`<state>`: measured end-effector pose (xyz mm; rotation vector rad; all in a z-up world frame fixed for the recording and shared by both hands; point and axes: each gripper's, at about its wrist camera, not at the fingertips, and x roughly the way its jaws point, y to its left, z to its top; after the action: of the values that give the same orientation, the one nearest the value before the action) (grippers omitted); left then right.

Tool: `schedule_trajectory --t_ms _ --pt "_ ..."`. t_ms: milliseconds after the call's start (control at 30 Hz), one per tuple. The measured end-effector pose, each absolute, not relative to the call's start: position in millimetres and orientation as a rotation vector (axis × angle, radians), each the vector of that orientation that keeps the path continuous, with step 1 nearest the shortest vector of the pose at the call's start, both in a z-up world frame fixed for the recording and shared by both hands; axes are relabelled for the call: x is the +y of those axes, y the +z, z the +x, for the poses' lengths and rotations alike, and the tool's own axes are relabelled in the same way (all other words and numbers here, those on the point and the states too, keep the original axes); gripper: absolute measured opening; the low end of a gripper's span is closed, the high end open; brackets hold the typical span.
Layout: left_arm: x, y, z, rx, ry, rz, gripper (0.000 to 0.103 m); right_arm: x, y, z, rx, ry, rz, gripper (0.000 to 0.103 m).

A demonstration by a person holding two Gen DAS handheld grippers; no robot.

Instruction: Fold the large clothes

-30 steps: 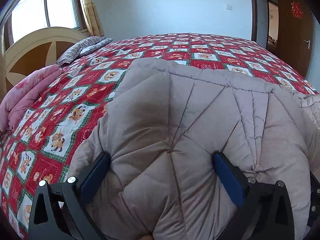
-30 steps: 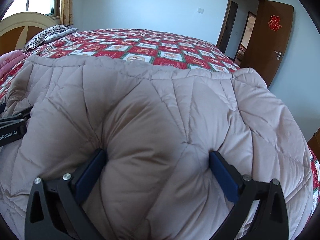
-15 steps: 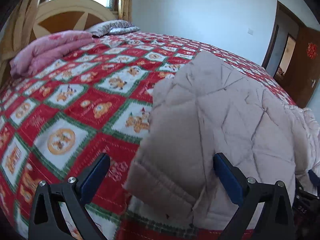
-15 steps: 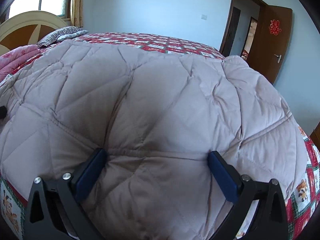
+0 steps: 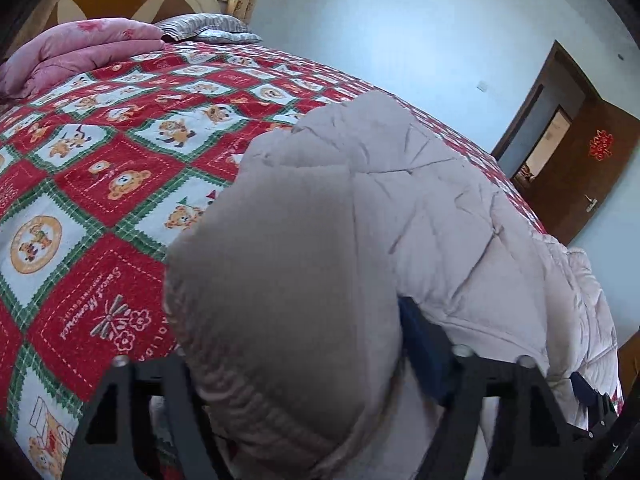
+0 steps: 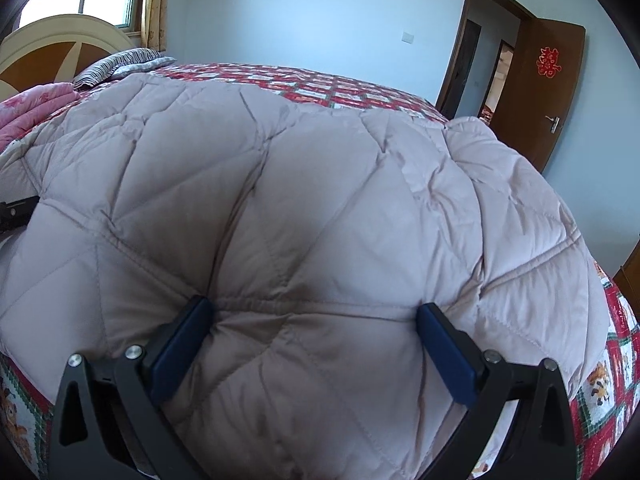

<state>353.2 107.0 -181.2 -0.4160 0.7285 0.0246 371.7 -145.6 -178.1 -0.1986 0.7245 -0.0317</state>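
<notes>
Two grippers are at the near edge of a bed covered with a red bedspread (image 5: 100, 184) that has bear squares, and a large padded beige coat (image 6: 320, 200) lies on top of it. In the left wrist view, the left gripper (image 5: 292, 344) has a sleeve end of the coat, with a ribbed cuff (image 5: 280, 400), between its fingers; the jaws are closing at this moment. The blue pad at 4 o'clock touches the fabric, but the other pad is hidden behind the cuff, so I cannot tell if the grip is already firm. From this gripper the rest of the coat goes away toward 1 o'clock, and the bare bedspread is open at 9 to 11 o'clock. In the right wrist view, the right gripper (image 6: 316, 332) stands with its jaws wide, and a thick bulge of the coat fills the whole gap; both blue pads press into the quilted fabric, so it is grasping the coat. The coat spreads from there to 12 o'clock and to both sides. A folded pink quilt (image 5: 76, 48) and a striped pillow (image 5: 204, 28) lie at 11 o'clock near the headboard (image 6: 52, 44). A brown door (image 6: 548, 92) stands open at 2 o'clock.
</notes>
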Motion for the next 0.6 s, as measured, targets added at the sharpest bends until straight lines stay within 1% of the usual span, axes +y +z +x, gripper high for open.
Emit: schedule_trajectory --t_ms 33,67,100,167,267,500,600 --pt "106 -178 351 0.715 0.016 -0.410 0.050 -146 -178 371 0.723 -0.033 -0.196 0.103" --pt "106 -175 349 0.700 -0.005 -0.402 0.036 -145 -177 370 0.721 -0.034 -0.192 0.103" --pt "105 -171 347 0.691 -0.026 -0.386 0.028 -144 -177 369 0.718 -0.035 -0.191 0.103" --pt "106 -162 343 0.678 -0.049 -0.372 0.024 -140 -175 365 0.711 -0.039 -0.203 0.097" --pt "119 -148 332 0.646 -0.094 -0.404 0.021 -129 -175 358 0.706 -0.039 -0.228 0.091" --pt "172 -110 283 0.567 -0.022 -0.383 0.020 -66 -176 329 0.694 0.098 -0.264 0.091" --pt "193 -85 260 0.534 0.055 -0.297 0.020 -23 -174 314 0.681 0.240 -0.317 0.091"
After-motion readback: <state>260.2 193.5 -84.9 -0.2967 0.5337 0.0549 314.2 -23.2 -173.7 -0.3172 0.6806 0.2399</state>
